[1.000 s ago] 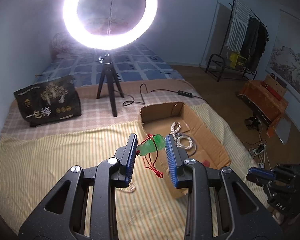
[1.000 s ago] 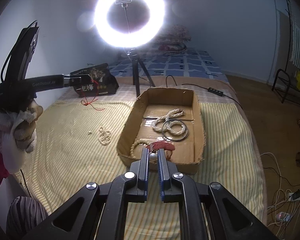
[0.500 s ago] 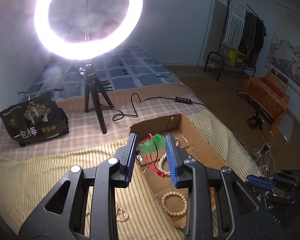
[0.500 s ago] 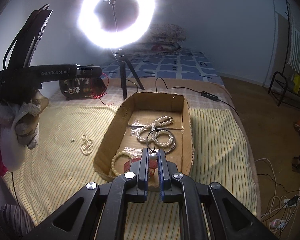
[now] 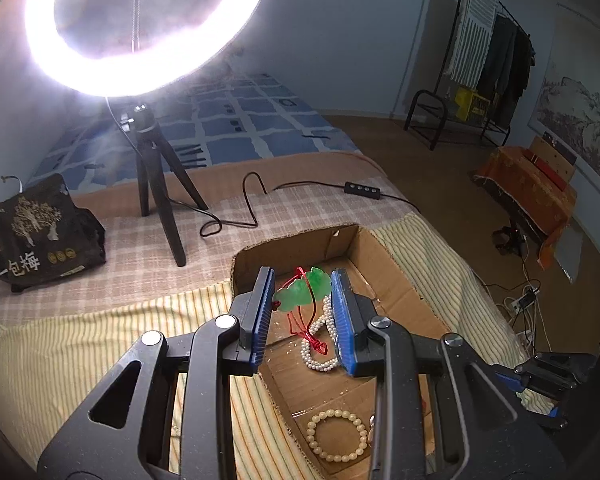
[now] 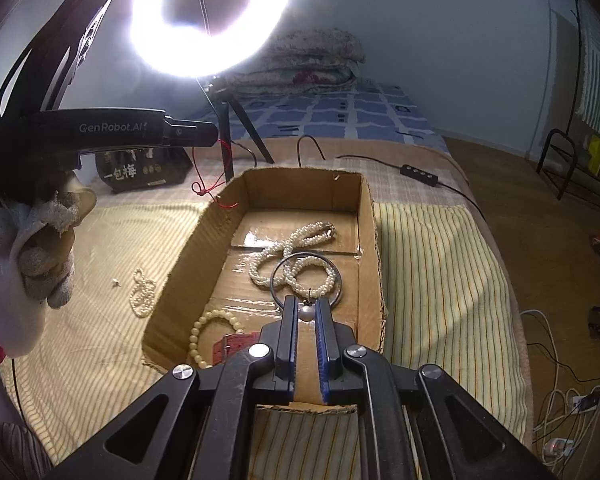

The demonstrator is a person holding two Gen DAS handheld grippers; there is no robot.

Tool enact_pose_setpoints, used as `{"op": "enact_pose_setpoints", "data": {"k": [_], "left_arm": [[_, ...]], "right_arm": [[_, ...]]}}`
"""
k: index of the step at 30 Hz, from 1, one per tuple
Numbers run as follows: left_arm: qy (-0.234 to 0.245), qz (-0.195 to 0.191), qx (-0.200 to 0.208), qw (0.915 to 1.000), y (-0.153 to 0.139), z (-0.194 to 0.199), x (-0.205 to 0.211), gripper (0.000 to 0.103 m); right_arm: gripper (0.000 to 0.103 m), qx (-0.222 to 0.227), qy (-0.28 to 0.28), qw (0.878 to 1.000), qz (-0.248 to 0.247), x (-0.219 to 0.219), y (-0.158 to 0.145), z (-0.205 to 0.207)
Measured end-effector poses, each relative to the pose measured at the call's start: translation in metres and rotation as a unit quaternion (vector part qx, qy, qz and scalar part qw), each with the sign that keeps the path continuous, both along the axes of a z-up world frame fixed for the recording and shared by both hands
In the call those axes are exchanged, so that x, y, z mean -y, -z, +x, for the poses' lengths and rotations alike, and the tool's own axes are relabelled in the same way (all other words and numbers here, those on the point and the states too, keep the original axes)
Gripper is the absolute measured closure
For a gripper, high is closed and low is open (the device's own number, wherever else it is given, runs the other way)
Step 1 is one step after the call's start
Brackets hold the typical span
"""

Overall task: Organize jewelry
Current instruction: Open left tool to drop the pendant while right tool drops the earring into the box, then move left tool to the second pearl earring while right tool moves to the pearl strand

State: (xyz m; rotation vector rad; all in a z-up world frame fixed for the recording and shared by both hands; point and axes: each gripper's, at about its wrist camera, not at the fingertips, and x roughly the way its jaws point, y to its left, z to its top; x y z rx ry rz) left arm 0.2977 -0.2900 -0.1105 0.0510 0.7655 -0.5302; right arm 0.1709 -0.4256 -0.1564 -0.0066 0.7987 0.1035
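The left gripper holds a green pendant up over the far end of the box — its red cord hangs down. The right gripper pinches a pearl near the box's front. Pearl strands, a ring and a bead bracelet lie inside.

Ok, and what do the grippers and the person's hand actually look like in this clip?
Both are matte black plastic linkages with silver pivot screws and blue ribbed pads: the left gripper and the right gripper. Seen from the right wrist, the left gripper's body carries white "GenRobot.AI" lettering and a black cable loops above it. The left hand wears a worn grey-white fabric glove, with a red sleeve at the frame edge.
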Motion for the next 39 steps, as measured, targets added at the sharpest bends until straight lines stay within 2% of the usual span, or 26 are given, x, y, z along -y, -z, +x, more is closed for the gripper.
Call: {"op": "enact_pose_setpoints", "data": {"k": [11,13,15,17,18,19,20,21,22,23,25,27,31,33,39], "left_arm": [[-0.006,0.01,-0.005,0.9999,0.01,0.005,0.004,0.074],[-0.007,0.012,-0.004,0.9999,0.011,0.005,0.004,0.074],[-0.007,0.012,-0.003,0.9999,0.011,0.005,0.003,0.074],[-0.008,0.012,-0.002,0.9999,0.01,0.005,0.003,0.074],[-0.008,0.013,-0.003,0.9999,0.011,0.005,0.003,0.074],[-0.007,0.013,-0.004,0.9999,0.011,0.005,0.004,0.072],[-0.007,0.013,-0.004,0.9999,0.01,0.005,0.003,0.066],[-0.009,0.013,-0.003,0.9999,0.01,0.005,0.003,0.06],[-0.01,0.011,0.001,0.9999,0.009,0.004,0.002,0.047],[-0.011,0.01,0.006,0.9999,0.007,0.003,0.001,0.037],[-0.011,0.01,0.018,0.9997,0.004,-0.001,0.0,0.032],[-0.009,0.013,0.022,0.9996,0.001,-0.003,0.001,0.03],[-0.005,0.01,0.024,0.9997,-0.002,-0.006,-0.001,0.023],[-0.006,0.012,0.027,0.9995,-0.004,-0.009,-0.002,0.022],[-0.006,0.015,0.038,0.9991,-0.013,-0.016,-0.009,0.022]], "right_arm": [[0.096,-0.014,0.0,1.0,0.009,0.003,0.011,0.008],[0.094,-0.015,0.0,1.0,0.009,0.002,0.012,0.009],[0.085,-0.015,-0.002,1.0,0.008,0.001,0.012,0.009],[0.084,-0.012,-0.003,1.0,0.006,0.0,0.011,0.008],[0.078,-0.011,-0.003,1.0,0.005,0.0,0.011,0.007],[0.066,-0.01,-0.003,1.0,0.003,-0.001,0.01,0.006],[0.057,-0.007,-0.001,1.0,0.001,-0.002,0.009,0.006],[0.04,-0.005,-0.001,1.0,0.001,-0.003,0.008,0.005],[0.029,0.001,0.0,1.0,-0.001,-0.004,0.007,0.003],[0.026,0.006,0.001,1.0,-0.002,-0.005,0.006,0.002],[0.016,0.017,0.002,1.0,-0.007,-0.008,0.003,-0.001],[0.011,0.02,0.0,1.0,-0.011,-0.011,0.002,-0.001],[0.008,0.023,-0.006,0.999,-0.028,-0.02,-0.001,-0.003],[0.0,0.025,-0.004,0.999,-0.038,-0.024,-0.002,-0.004],[0.0,0.035,-0.006,0.999,-0.04,-0.031,-0.009,-0.009]]}}
